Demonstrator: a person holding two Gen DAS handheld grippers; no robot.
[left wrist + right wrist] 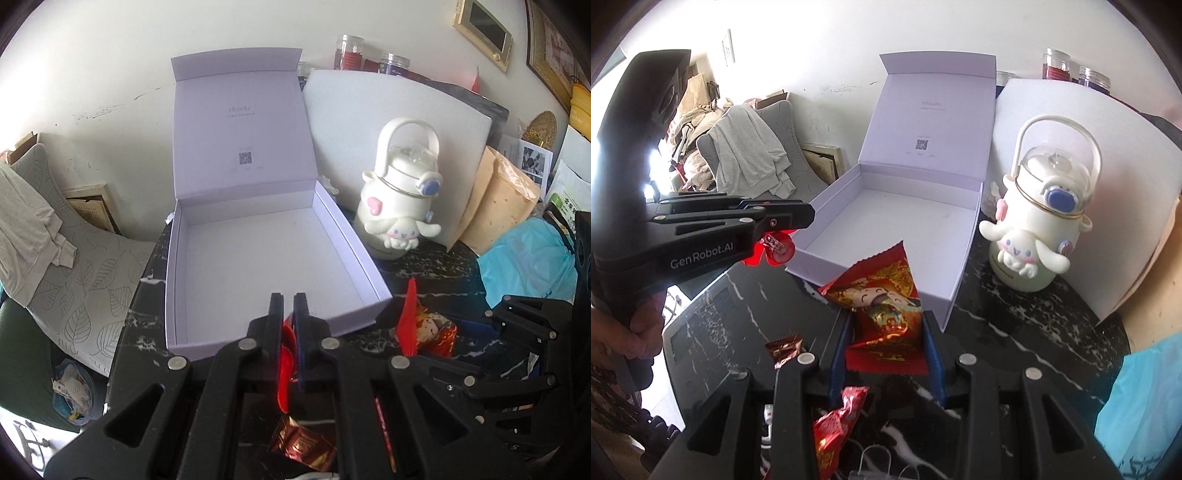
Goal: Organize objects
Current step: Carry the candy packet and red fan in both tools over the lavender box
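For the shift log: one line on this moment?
left gripper: shut on red clip | right gripper: shut on red snack packet | open box: nothing inside | both near box front

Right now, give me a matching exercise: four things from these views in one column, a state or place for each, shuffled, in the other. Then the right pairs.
Things
1. box
2. red packet
3. red clip
4. bottle

States or places
A. held in the left gripper
B. standing on the table, right of the box
C. lid up, nothing inside
D. between the fingers of the right gripper

Pairs: 1-C, 2-D, 3-A, 4-B
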